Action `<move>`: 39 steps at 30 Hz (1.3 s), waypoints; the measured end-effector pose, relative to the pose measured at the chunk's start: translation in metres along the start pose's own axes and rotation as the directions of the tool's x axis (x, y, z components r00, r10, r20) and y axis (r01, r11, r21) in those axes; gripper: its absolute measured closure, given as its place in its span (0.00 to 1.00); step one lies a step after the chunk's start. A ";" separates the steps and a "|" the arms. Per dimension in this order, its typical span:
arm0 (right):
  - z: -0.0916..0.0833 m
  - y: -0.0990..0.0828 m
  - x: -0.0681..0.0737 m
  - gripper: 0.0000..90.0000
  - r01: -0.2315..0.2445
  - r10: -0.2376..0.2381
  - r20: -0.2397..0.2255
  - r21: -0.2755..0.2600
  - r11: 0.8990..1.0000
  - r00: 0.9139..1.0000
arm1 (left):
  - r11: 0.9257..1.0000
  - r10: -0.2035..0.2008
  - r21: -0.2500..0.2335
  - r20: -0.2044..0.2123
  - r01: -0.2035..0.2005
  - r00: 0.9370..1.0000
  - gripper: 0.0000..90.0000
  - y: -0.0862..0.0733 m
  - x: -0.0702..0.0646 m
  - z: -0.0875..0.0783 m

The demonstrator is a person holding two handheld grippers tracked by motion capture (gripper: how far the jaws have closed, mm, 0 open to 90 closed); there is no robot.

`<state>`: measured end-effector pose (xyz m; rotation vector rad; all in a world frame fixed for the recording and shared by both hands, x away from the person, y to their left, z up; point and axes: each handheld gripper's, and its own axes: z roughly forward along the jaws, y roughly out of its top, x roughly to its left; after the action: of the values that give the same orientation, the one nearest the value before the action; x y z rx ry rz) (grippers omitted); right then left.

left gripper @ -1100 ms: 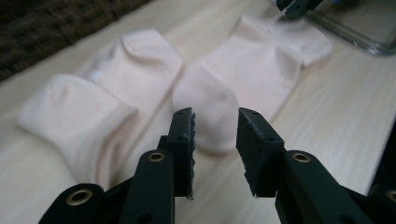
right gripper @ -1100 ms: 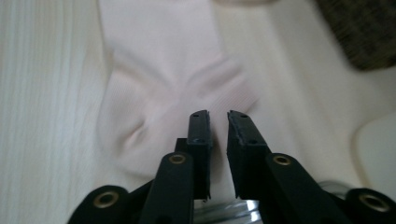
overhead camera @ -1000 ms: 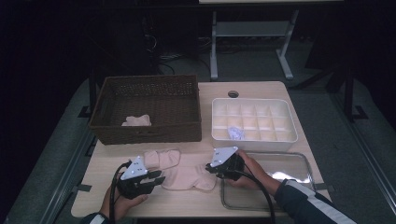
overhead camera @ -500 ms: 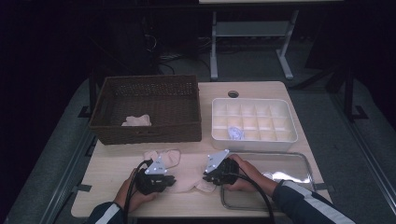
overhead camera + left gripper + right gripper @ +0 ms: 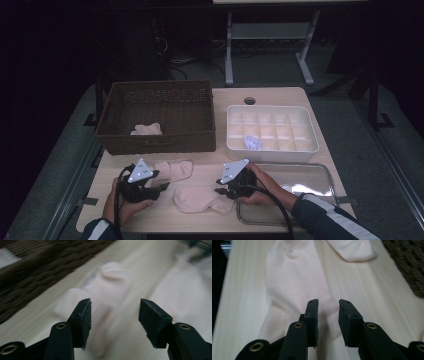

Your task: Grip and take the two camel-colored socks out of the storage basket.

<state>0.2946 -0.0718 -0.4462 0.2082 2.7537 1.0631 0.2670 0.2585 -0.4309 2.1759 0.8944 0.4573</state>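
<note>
Left gripper [image 5: 159,186]: jaws apart with a wide gap and nothing clamped between them; they have just been opening. In the left gripper view both black pads stand clear above the tabletop, with the far sock lying blurred beyond and below the gap, untouched by either pad

Right gripper [image 5: 218,190]: jaws parted by a narrow gap and have just been opening; in the right gripper view the near sock lies under and ahead of the two pads, which do not press on it, so it is let go

Near sock [image 5: 196,198]: pale pink, flat on the table between the two grippers, its right end reaching up to the right gripper's tips

Far sock [image 5: 172,169]: same pale colour, flat on the table just in front of the basket, its left end close beside the left gripper; apart from the near sock by a strip of bare wood

Basket [image 5: 150,145]: dark woven, rear left of the table, with one more pale sock [image 5: 146,129] lying inside near its front wall

White tray [image 5: 272,149]: divided into small compartments, rear right, one compartment holding a rolled whitish item [image 5: 253,143]

Clear lid [image 5: 320,172]: lies flat at the front right, partly under the right hand [image 5: 260,186]

Left hand [image 5: 122,205]: wraps the left gripper's body at the front left edge of the table [image 5: 280,93]
</note>
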 end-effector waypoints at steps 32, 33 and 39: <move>0.004 0.002 -0.013 0.67 -0.040 0.040 0.013 -0.035 0.999 0.999 | 0.991 0.095 -0.114 0.295 -0.064 0.951 0.83 0.064 0.001 0.073; -0.001 0.004 -0.016 0.66 -0.043 0.045 0.036 -0.059 0.997 0.998 | 0.991 0.094 -0.122 0.309 -0.059 0.946 0.83 0.066 -0.002 0.076; -0.013 0.012 -0.028 0.66 -0.087 0.098 0.101 -0.107 0.990 0.990 | 0.994 0.109 -0.045 0.295 -0.100 0.949 0.62 0.066 -0.013 0.091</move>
<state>0.3192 -0.0773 -0.4254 0.3706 2.6102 1.1772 0.3383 0.1715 -0.4439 2.1979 0.6053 0.1824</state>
